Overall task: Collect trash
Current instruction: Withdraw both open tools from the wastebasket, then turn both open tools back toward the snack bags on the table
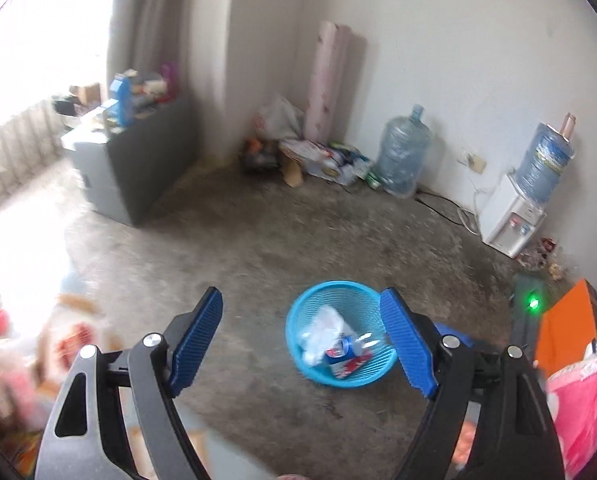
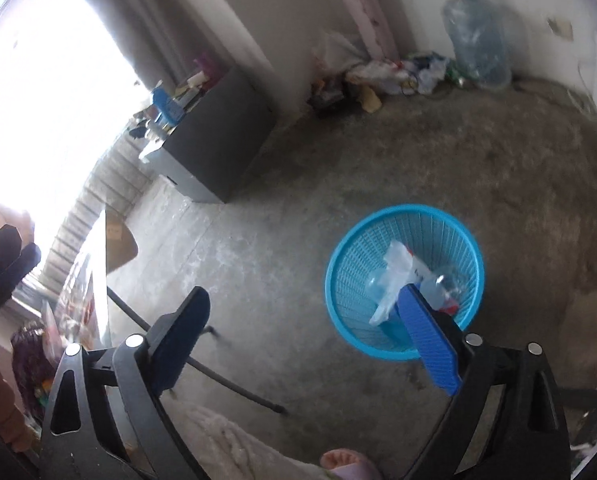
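A round blue mesh basket point(image 1: 298, 320) stands on the concrete floor, holding a crumpled clear plastic bag point(image 1: 322, 330) and a red, white and blue packet point(image 1: 344, 356). My left gripper point(image 1: 302, 306) hangs above and short of it, jaws wide apart with nothing between the blue pads. In the right wrist view the same basket point(image 2: 350, 248) lies under my right gripper's right finger, with clear plastic wrap point(image 2: 394, 272) and a bottle inside. My right gripper point(image 2: 304, 304) is open and empty.
A dark grey cabinet point(image 1: 138, 156) with clutter on top stands by the bright window. Rubbish lies piled in the far corner point(image 1: 318, 156) beside a large water jug point(image 1: 404, 152). A water dispenser point(image 1: 514, 220) stands at the right wall. Table legs point(image 2: 218, 380) cross the floor near the right gripper.
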{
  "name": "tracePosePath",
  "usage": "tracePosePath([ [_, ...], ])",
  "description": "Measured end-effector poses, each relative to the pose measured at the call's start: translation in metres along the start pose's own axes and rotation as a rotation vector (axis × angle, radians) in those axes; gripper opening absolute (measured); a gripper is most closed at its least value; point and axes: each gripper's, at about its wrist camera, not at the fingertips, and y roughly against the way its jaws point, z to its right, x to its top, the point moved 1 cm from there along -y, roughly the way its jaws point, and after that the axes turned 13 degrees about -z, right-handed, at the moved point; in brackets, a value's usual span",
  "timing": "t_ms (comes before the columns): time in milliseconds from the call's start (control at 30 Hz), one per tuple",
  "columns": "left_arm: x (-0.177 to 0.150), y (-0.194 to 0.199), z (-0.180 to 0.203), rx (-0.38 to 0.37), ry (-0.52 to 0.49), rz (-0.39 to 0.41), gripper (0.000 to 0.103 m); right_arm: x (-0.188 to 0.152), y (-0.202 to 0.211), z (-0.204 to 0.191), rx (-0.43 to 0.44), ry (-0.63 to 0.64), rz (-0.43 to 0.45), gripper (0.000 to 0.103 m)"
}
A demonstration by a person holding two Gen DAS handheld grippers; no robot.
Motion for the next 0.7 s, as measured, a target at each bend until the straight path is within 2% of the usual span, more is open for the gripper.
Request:
tracePosePath([
  [67,-0.017,0.023,-0.014,0.029,0.017,0.027,0.079,-0.01,0.014,-0.025,-0.047,0.09,0.039,0.095],
  [167,-0.044,0.055,-0.03,0.089,0.032,0.069,0.079,-0.021,0.022,-0.054,-0.072,0.185,0.066,0.095],
  [333,-0.083,0.093,-0.051,0.169,0.054,0.098,0.079,-0.034,0.031,-0.091,-0.13,0.276,0.097,0.095],
  [567,-0.119,0.126,-0.08,0.215,0.116,0.134,0.079,-0.058,0.055,-0.135,-0.245,0.437,0.219,0.095],
  [633,-0.127,0.136,-0.085,0.224,0.123,0.155,0.079,-0.059,0.057,-0.141,-0.241,0.462,0.236,0.095],
  [700,-0.137,0.146,-0.09,0.235,0.128,0.179,0.079,-0.061,0.064,-0.145,-0.198,0.494,0.242,0.095],
])
